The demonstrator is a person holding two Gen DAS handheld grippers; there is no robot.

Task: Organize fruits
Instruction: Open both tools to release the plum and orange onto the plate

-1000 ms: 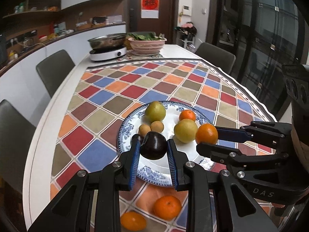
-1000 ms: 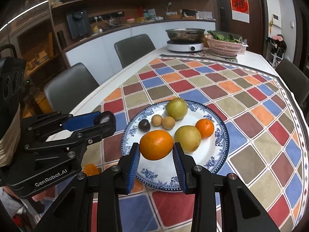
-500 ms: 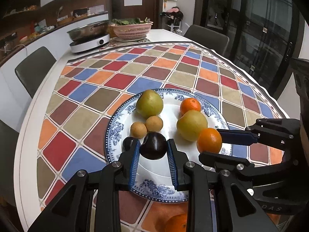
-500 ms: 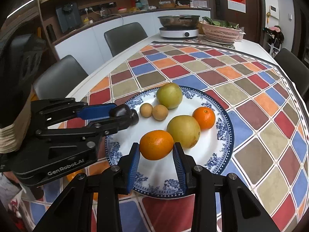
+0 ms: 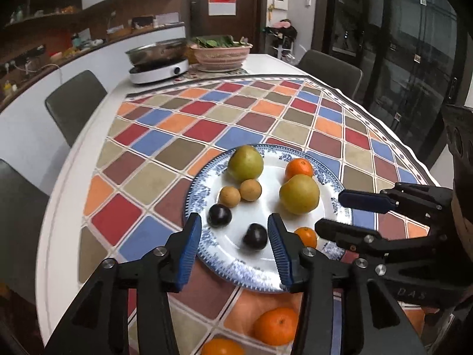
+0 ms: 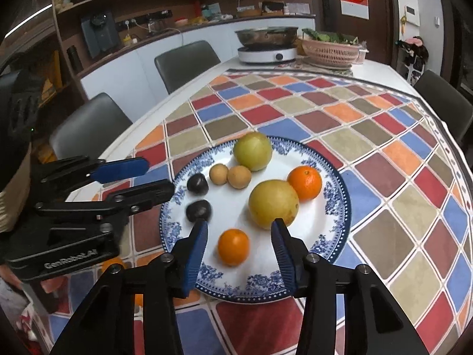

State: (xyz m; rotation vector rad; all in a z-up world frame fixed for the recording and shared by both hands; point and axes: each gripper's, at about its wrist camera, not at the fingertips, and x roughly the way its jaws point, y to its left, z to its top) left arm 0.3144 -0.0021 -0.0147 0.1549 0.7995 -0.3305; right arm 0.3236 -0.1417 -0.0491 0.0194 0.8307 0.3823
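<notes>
Now the left gripper [image 5: 235, 242] hangs over the near left part of the blue-patterned plate [image 6: 340, 207], its fingers [image 5: 189, 248] parting; a dark plum [image 5: 255, 235] lies on the plate between them, close to the right finger, though whether it touches is hard to tell. A second plum [image 5: 219, 214] sits just beyond, with two small brown fruits [image 5: 240, 193] farther back and a green pear [image 5: 245, 162] at the far rim. To the right, the right gripper [image 6: 239, 236] hovers over the plate's near edge, its fingers [image 6: 283, 251] also spreading, and an orange [image 6: 233, 247] rests on the plate between them, touching neither. Beyond it lie a yellow pear [image 6: 273, 202] and a tangerine [image 6: 305, 182], touching. Off the plate, two more oranges [image 5: 276, 327] sit on the checked cloth [image 6: 295, 112] covering the worktop.
</notes>
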